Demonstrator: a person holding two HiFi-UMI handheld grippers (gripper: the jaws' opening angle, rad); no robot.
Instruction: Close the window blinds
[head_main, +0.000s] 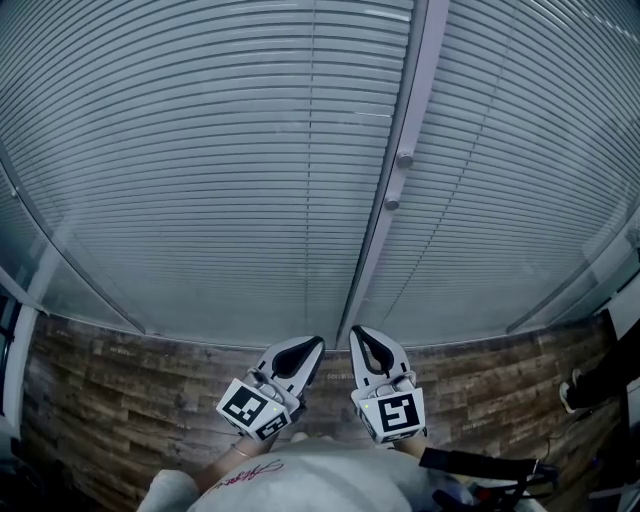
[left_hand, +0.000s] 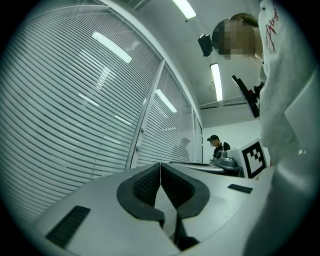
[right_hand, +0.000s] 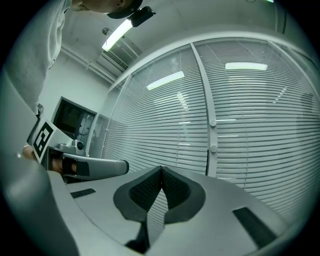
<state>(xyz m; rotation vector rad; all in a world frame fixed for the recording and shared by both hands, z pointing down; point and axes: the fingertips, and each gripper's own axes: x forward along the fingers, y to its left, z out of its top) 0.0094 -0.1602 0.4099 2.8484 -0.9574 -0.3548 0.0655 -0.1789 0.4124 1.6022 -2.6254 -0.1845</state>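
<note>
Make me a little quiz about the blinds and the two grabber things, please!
1. True or false: the left gripper is holding a cord.
2. How do the jaws of the right gripper stand? A: wide apart. B: together, with nothing between them. C: clamped on a slat.
3. Fill in: the post between the two blinds carries ___ knobs.
Key: 1 false; 2 B; 3 two.
</note>
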